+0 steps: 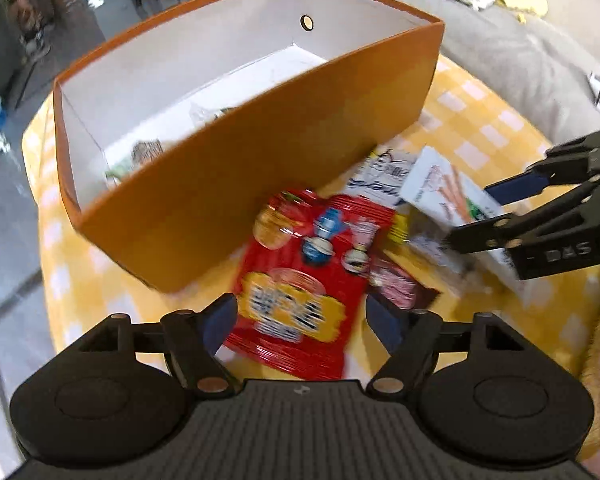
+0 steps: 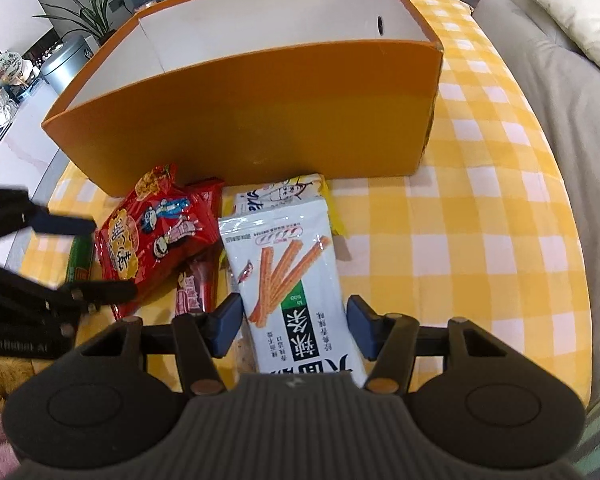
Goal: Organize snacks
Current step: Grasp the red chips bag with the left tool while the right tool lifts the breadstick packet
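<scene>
Right wrist view: we are straddling the white crinkly foil stick-snack packet [image 2: 296, 292] with our right gripper [image 2: 296, 320], jaws wide, near the orange cardboard box [image 2: 260, 120]; being light and slippery, it wants pinching across its middle. Left gripper [image 1: 300, 320] is hovering wide over the red packet [image 1: 300, 280].

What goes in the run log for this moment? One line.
left gripper: open over red snack bag | right gripper: open around white stick-snack pack | orange box: behind snacks

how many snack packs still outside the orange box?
5 visible: red bag on the left, white stick-snack pack between the right gripper's fingers, yellow-white pack, maroon bar, green pack. More may hide beneath.
</scene>
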Demonstrator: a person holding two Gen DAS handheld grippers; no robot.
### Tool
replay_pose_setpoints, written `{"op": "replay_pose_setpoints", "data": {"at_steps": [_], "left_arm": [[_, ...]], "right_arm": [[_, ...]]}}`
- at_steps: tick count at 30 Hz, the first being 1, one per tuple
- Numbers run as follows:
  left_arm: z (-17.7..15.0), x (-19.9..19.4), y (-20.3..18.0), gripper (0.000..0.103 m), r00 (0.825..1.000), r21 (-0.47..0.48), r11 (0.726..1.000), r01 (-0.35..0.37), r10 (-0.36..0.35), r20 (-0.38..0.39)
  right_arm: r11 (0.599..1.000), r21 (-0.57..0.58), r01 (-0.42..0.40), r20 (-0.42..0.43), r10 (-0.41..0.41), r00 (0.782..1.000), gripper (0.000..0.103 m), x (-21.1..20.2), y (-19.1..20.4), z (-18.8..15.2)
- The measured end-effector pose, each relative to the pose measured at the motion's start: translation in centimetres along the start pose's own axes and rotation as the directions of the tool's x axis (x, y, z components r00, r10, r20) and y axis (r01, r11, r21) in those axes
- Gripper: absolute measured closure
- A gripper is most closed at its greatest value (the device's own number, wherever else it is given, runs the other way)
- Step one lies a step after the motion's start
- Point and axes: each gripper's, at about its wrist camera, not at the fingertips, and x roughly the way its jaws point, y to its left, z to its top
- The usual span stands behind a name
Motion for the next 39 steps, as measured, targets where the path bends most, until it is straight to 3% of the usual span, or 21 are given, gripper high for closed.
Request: {"op": "replay_pose_setpoints", "data": {"at_steps": [5, 9, 14, 19, 23, 30, 39], "left_arm": [[0.4, 0.9, 0.5, 0.016, 0.999, 0.113, 0.993, 0.034, -0.031, -0.029], [0.6, 1.9, -0.5, 0.011, 0.999, 0.242, 0.97, 0.03, -0.02, -0.045], [0.9, 2.8, -0.7, 0.007, 0.998, 0.276, 0.96, 0.048, -0.035, -0.054], [1.0, 3.2, 0.0, 0.006, 0.997, 0.222, 0.972, 0.071, -0.06, -0.058], [1.2, 3.9, 0.4, 0.016, 0.996, 0.142, 0.988, 0.061, -0.051, -0.076], [1.0, 3.2, 0.0, 0.033, 0.997, 0.021, 1.0, 0.024, -0.022, -0.074], [-0.3, 0.1, -1.3, 0.035, 0.999, -0.132, 0.99, -0.042, 0.038, -0.034]], "right_arm": [[0.999, -0.007, -0.036, 0.019, 0.036, 0.999, 0.046, -0.4, 0.1, 0.2], [0.998, -0.05, -0.029, 0.016, 0.03, 0.999, 0.046, -0.4, 0.5, 0.1], [0.995, -0.096, -0.021, 0.004, 0.021, 1.0, 0.04, -0.3, 1.3, 0.1], [0.984, -0.178, 0.01, 0.005, -0.009, 1.0, 0.04, -0.3, 2.4, -0.3], [0.976, -0.215, 0.031, -0.002, -0.032, 0.999, 0.047, 0.0, 2.7, -0.7], [0.978, -0.207, 0.025, -0.008, -0.027, 1.0, 0.053, 0.1, 2.4, -0.7], [0.992, -0.126, -0.014, -0.017, 0.012, 1.0, 0.055, -0.5, 1.3, -0.4]]}}
